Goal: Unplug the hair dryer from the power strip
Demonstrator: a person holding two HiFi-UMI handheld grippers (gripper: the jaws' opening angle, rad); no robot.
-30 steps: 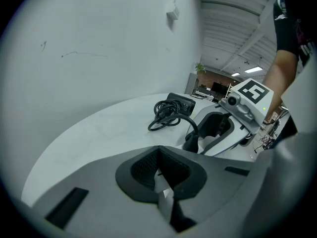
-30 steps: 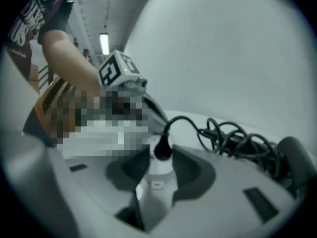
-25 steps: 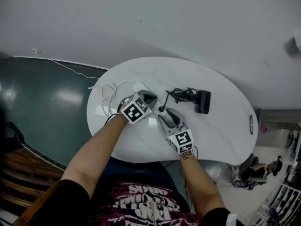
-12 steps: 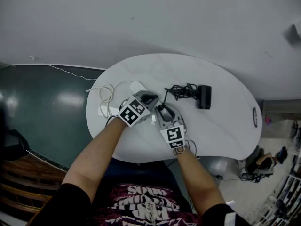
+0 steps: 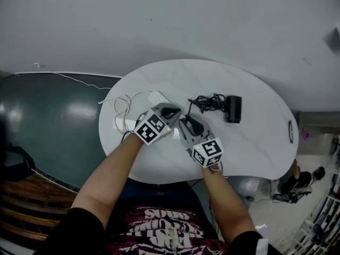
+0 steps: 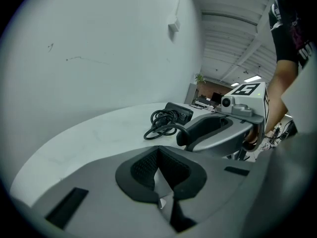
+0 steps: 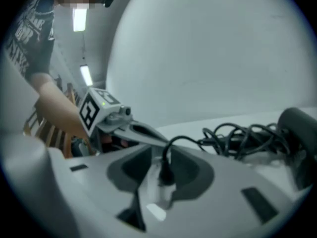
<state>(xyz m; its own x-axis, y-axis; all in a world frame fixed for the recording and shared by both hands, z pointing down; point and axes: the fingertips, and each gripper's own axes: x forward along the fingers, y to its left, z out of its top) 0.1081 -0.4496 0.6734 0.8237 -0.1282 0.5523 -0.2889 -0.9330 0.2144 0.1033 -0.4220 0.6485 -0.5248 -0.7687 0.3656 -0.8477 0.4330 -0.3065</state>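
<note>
A black hair dryer [image 5: 232, 109] lies on the white table [image 5: 249, 142], its cord [image 5: 207, 104] coiled beside it. The cord runs to a black plug [image 7: 166, 175] that stands between the pads of my right gripper [image 7: 161, 182]. Those jaws have just closed in on the plug and eased a little; they grip it. Something white shows under the plug; whether it is still in the socket I cannot tell. The white power strip [image 5: 158, 97] lies left of centre. My left gripper [image 5: 171, 111] rests at its near end, shut with a white sliver between the pads.
White cable [image 5: 123, 110] from the strip loops near the table's left edge. A small dark object [image 5: 290, 132] lies at the far right rim. A dark green floor [image 5: 58, 121] lies beyond the left side, and a pale wall behind.
The right gripper swung in toward the left one, then rolled, its marker cube shifting right. Its jaws came together round the plug. The left gripper has barely moved.
</note>
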